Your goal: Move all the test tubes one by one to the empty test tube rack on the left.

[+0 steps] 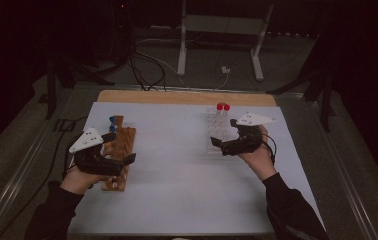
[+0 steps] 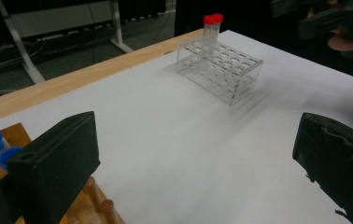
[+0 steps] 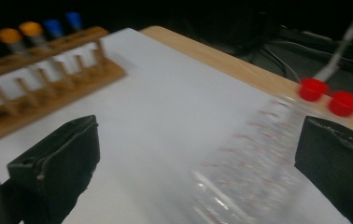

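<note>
White sheet (image 1: 177,170) covers most of the wooden table (image 1: 187,97); everything sits on it. Wooden rack (image 1: 119,150) lies at the left side w/ blue-capped tubes (image 1: 112,122) at its far end; in the right gripper view two orange-capped tubes (image 3: 19,30) stand next to the blue ones. Clear plastic rack (image 2: 219,67) sits at the right-far part of the sheet, two red-capped tubes (image 2: 212,19) upright in its far corner, side by side. Left gripper (image 1: 122,160) is held over the near half of the wooden rack, jaws wide apart, nothing btwn them, pointing across the sheet twd the clear rack. Right gripper (image 1: 217,144) hovers just beside the clear rack's near edge, jaws also spread wide & empty; rack looks blurred in its own view.
</note>
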Demonstrator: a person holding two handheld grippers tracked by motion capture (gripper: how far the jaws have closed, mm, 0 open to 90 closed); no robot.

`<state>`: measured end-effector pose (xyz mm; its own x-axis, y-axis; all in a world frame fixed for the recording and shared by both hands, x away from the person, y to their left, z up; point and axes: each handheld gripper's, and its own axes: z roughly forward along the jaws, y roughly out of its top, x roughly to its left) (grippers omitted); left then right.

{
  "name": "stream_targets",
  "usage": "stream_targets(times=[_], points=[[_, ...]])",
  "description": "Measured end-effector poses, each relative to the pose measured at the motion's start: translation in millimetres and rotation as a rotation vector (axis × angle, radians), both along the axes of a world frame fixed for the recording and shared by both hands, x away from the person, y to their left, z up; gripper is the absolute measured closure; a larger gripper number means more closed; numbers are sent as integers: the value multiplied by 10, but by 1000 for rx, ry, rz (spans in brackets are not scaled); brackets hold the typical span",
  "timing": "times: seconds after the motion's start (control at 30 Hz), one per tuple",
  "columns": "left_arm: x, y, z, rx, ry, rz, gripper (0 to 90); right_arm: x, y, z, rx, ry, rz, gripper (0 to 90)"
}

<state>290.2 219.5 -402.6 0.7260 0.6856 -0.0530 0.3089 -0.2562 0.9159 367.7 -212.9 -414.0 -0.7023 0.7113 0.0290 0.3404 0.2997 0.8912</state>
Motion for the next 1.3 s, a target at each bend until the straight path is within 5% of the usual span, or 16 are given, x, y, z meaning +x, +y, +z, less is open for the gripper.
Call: stream_targets(times=[0.73, 1.3], points=[[5, -59, -32, -7, 12, -5, 14, 862, -271, -500, -37, 84, -241, 558], [22, -36, -38, 7, 15, 12, 14, 1110, -260, -583, -42, 105, -207, 708]])
